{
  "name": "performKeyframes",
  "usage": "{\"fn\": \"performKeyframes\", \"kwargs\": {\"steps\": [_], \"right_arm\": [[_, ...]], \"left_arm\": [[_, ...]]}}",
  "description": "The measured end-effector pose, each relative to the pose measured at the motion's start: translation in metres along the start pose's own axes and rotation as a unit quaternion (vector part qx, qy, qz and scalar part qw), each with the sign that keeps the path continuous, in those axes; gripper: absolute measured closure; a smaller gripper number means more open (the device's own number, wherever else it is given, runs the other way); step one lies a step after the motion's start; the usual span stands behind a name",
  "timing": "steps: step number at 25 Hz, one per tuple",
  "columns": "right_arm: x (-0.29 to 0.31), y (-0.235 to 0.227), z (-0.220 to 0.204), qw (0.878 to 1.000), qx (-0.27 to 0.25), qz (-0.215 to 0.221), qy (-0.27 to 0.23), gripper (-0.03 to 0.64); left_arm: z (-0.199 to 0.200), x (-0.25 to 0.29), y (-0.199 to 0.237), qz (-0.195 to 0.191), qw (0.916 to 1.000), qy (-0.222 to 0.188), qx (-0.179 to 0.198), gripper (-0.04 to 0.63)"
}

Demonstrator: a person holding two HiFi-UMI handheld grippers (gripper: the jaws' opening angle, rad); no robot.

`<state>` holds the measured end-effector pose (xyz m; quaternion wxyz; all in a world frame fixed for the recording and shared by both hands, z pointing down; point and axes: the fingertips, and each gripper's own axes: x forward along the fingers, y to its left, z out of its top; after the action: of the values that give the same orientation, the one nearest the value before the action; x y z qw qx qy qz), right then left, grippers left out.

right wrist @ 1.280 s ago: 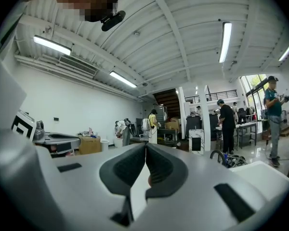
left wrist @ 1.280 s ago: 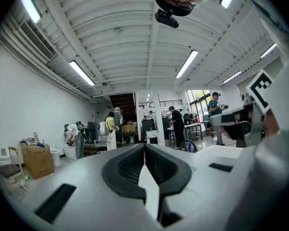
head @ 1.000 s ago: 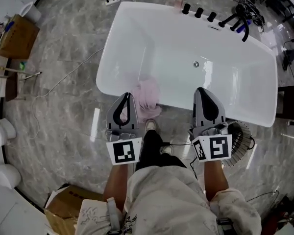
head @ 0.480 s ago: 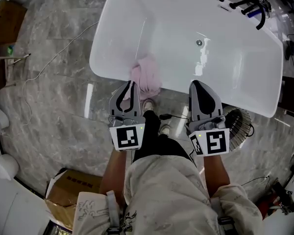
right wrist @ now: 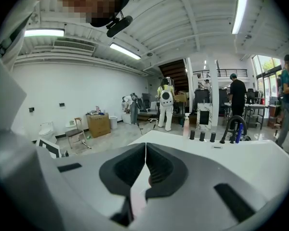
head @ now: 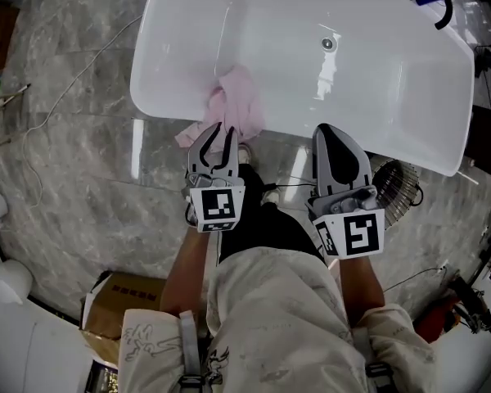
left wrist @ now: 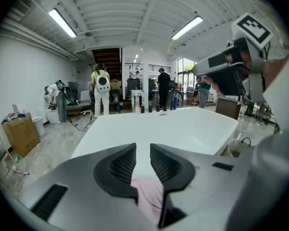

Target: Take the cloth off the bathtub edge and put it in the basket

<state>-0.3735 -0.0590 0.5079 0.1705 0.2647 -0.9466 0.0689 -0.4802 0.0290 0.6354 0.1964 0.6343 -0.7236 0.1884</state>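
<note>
left gripper point(head: 218, 129), jaws just parting, cloth point(head: 239, 103) under their gap on bathtub point(head: 170, 97) edge; right gripper point(head: 332, 129) closed by basket point(head: 398, 188).

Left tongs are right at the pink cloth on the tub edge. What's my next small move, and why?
Probably widen the left tongs and ease them forward over the cloth. Their jaws have just been opening but stand only slightly apart, and the cloth, draped over the bathtub edge, shows below the gap, not pinched.
</note>
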Motion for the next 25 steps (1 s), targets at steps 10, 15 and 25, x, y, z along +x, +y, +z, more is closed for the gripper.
{"fn": "performKeyframes", "kwargs": {"steps": [10, 15, 25], "right_arm": [[0.011, -0.003, -0.019, 1.0, 0.012, -0.012, 0.023, 0.627], [0.014, -0.009, -0.024, 0.999, 0.016, -0.017, 0.029, 0.627], [0.023, -0.023, -0.028, 0.998, 0.028, -0.035, 0.036, 0.627]], "left_arm": [[-0.084, 0.043, -0.018, -0.064, 0.9886, 0.112, 0.077, 0.392], [-0.114, 0.062, -0.028, -0.092, 0.9735, 0.156, 0.14, 0.341], [-0.164, 0.099, -0.042, -0.152, 0.9157, 0.25, 0.276, 0.242]]}}
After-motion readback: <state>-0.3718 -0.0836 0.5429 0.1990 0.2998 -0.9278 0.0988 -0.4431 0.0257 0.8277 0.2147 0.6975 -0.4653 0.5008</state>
